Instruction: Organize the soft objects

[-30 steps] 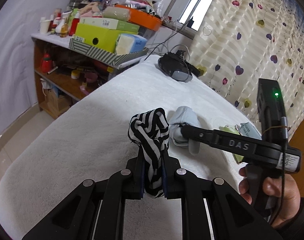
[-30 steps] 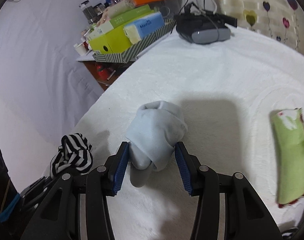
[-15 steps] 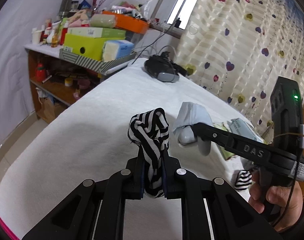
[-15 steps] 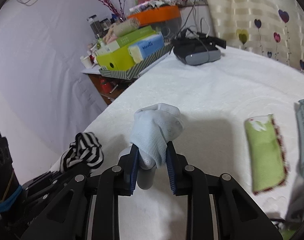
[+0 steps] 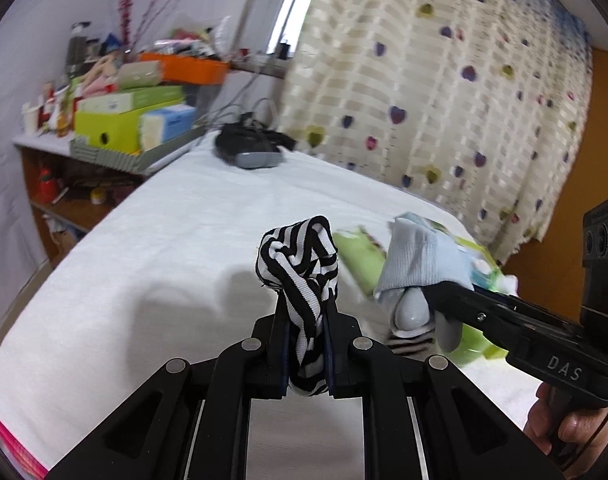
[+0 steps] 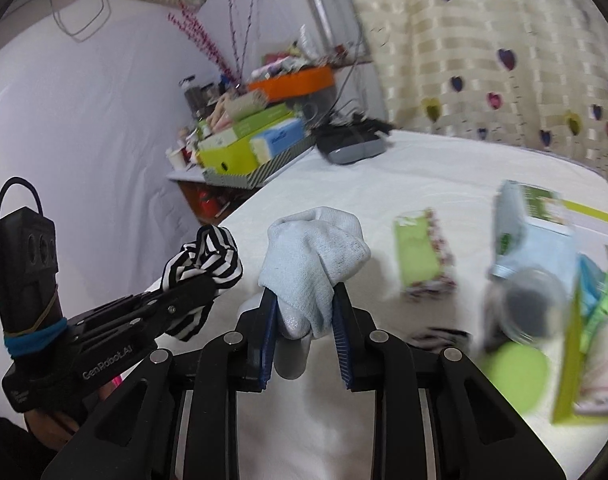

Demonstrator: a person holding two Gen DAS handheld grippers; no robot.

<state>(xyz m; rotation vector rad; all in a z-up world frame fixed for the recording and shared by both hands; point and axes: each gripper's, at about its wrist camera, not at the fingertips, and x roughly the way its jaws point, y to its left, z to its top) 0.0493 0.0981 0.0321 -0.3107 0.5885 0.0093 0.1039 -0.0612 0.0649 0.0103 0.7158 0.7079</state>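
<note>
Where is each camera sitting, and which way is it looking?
Left wrist view: sits on the left hand-held gripper, looking along its fingers over the white bed toward the curtain; its jaws pinch the striped sock, and a hand shows.
Right wrist view: sits on the right hand-held gripper, facing the shelf; its jaws pinch the light blue sock.
Shared: both socks, both grippers, the bed, the green pouch.
</note>
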